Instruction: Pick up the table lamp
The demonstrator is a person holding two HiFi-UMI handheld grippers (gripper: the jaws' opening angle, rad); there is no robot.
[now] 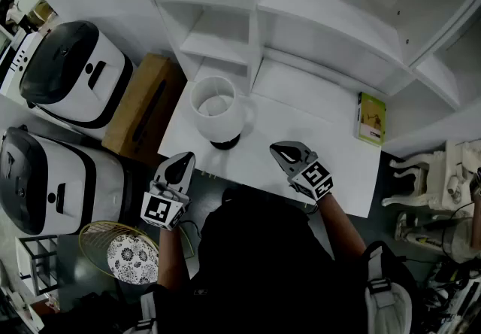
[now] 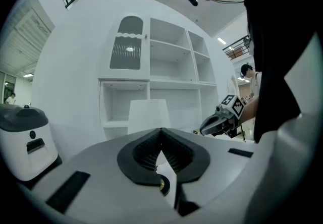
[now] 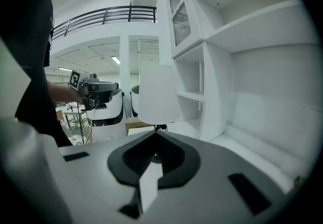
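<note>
The table lamp stands on the white desk [image 1: 334, 148], with its white shade [image 1: 216, 107] above a black base [image 1: 225, 144]. In the head view my left gripper [image 1: 180, 165] hovers at the desk's front left corner, a short way in front of the lamp, jaws together and empty. My right gripper [image 1: 282, 150] is over the desk to the right of the lamp's base, also shut and empty. Neither touches the lamp. The left gripper view shows the shade [image 2: 147, 115] just past its closed tips [image 2: 161, 130]. Beyond the closed tips [image 3: 155, 132] in the right gripper view, the shade [image 3: 158, 94] stands close ahead.
A white shelf unit [image 1: 331, 16] rises behind the desk. A green booklet [image 1: 371, 117] lies at the desk's right end. Left of the desk are a cardboard box [image 1: 141, 108] and two white-and-black appliances [image 1: 71, 73] [image 1: 45, 182]. A patterned plate [image 1: 131, 257] sits low left.
</note>
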